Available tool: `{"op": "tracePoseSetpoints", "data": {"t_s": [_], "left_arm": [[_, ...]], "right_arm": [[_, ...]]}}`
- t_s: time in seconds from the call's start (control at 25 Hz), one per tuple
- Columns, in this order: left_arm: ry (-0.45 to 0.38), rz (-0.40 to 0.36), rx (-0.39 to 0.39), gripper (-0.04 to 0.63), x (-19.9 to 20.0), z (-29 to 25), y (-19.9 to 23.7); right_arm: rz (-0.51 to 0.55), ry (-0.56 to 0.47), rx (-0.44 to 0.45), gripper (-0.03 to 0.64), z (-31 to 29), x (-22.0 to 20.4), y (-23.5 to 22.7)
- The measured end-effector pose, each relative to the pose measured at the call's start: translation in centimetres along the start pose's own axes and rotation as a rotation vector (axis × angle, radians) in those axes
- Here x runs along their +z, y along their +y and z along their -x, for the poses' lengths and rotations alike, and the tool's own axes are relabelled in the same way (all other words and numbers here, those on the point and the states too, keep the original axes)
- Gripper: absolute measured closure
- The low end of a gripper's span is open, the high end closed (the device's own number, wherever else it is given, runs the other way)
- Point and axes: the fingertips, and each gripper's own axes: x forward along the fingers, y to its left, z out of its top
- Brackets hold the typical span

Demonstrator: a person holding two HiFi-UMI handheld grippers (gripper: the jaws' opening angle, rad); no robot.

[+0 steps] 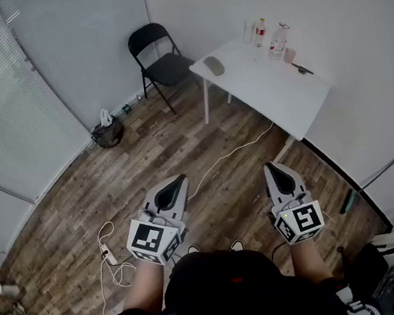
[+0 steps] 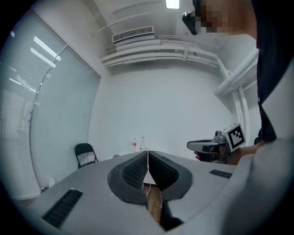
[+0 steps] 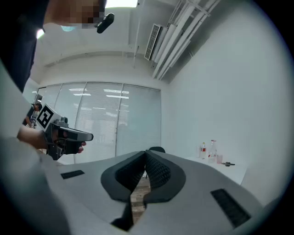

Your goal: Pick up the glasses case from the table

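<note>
Left gripper [image 1: 178, 181], right gripper [image 1: 273, 166]: side by side, level, over wood floor [image 1: 201, 131]. Jaws of both pressed together, nothing between. White cable [image 1: 232, 153] trailing on floor ahead. Beyond, white table [image 1: 274, 91] against wall. Glasses case [image 1: 213, 65], grey-green oval, flat on table at the end nearest the chair, well apart from both grippers. Bottles [image 1: 262, 31] along table's wall side. Black folding chair [image 1: 161, 58] just beside table.

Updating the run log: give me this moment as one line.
phase: not yet at table | left hand-held gripper: shut, empty | right hand-held gripper: shut, empty | glasses case: on table, untouched
</note>
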Motion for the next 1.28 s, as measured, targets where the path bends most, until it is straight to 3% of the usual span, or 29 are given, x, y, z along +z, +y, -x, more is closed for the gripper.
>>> {"op": "tracePoseSetpoints", "data": {"t_s": [0.76, 1.08, 1.28], "left_arm": [[0.008, -0.014, -0.002, 0.572, 0.0, -0.4, -1.4], [0.014, -0.013, 0.027, 0.572, -0.1, -2.1, -3.2], [0.007, 0.034, 0.04, 0.572, -0.7, -4.0, -6.3]], "right_arm": [[-0.018, -0.046, 0.038, 0.594, 1.1, 0.6, -0.2], [-0.045, -0.001, 0.043, 0.594, 1.9, -0.5, -3.2], [-0.074, 0.009, 0.079, 0.594, 2.9, -1.2, -6.1]]}}
